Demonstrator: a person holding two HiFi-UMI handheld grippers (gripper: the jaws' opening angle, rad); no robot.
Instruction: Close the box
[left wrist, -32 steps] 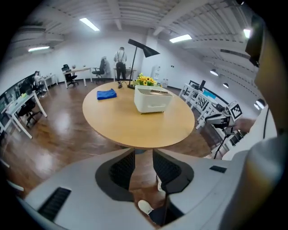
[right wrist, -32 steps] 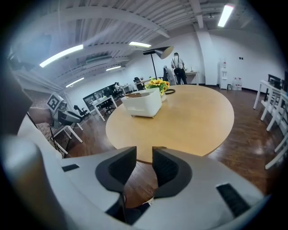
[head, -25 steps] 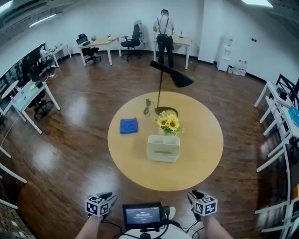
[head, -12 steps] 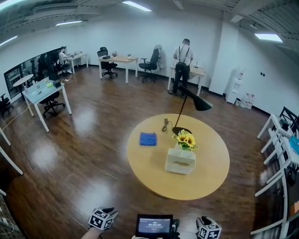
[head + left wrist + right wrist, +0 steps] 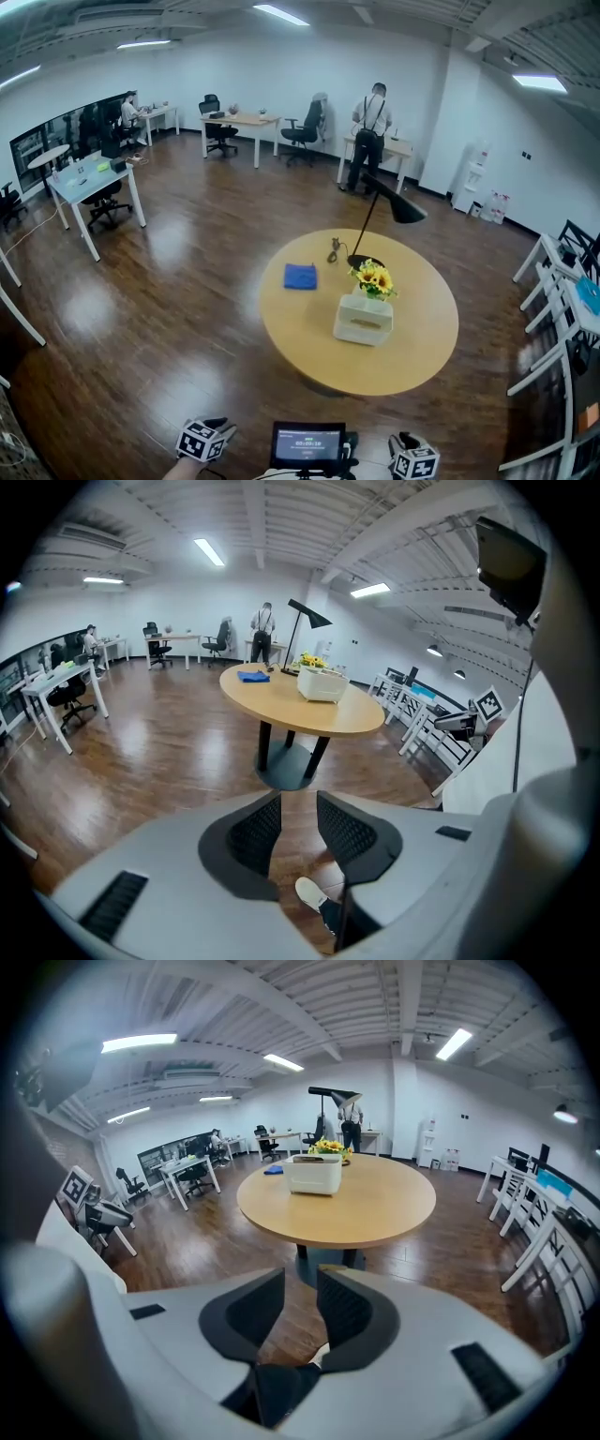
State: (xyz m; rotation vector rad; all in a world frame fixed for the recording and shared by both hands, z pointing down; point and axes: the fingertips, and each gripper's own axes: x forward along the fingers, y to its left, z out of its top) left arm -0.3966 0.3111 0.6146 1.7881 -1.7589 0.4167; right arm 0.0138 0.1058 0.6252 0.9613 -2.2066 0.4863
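Grey-black jaws, left gripper [image 5: 298, 801]: narrowly apart, nothing between them, bare floor beyond. Right gripper [image 5: 300, 1274]: likewise a narrow gap, empty. Both held low, well apart from the round wooden table [image 5: 309, 352]. White box [image 5: 363, 319]: on the table, near its middle. Yellow flowers [image 5: 373, 278] just behind the box; black lamp [image 5: 384, 202] beyond; blue cloth [image 5: 300, 276] to the left.

Left hand-held gripper [image 5: 298, 823] and right hand-held gripper [image 5: 299, 1305] hang low, jaws apparently narrowly apart.

The head camera looks steeply down from well back. Both gripper cameras, held low, face the same round table [image 5: 356, 1206] and white box [image 5: 312, 1175].
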